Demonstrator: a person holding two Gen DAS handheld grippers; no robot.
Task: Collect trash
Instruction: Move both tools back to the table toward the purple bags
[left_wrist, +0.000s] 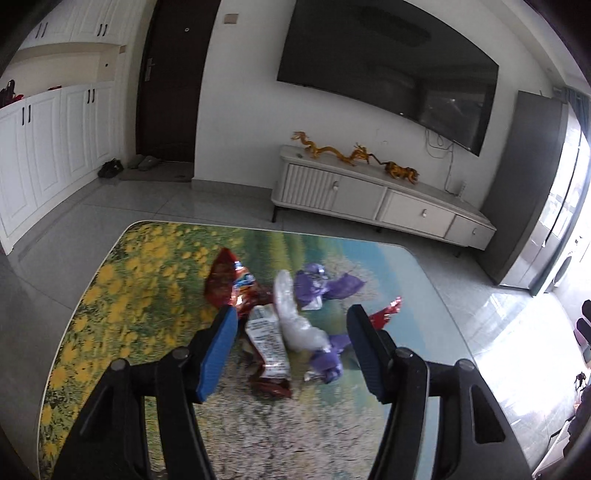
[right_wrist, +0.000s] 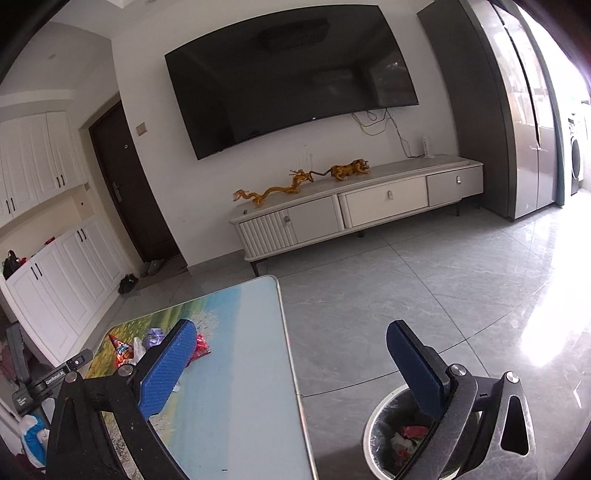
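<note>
Left wrist view is showing the trash just ahead of your left tool (left_wrist: 291, 319): a clear plastic wrapper (left_wrist: 291, 314) and a white-labelled packet (left_wrist: 267, 341) lying between the spread fingers, a red snack bag (left_wrist: 225, 280) beyond the left finger, purple wrappers (left_wrist: 321, 286) ahead and to the right, and a small red scrap (left_wrist: 388, 314) past the right finger, all resting on the counter (left_wrist: 147, 258). That tool is released and gripping nothing. Try lowering it until both fingers are straddling the clear wrapper, then pinching the bunched middle so the film isn't slipping out. Your right tool (right_wrist: 291, 347) is likewise released and empty, hanging above the bin (right_wrist: 373, 424), which is already holding scraps.
</note>
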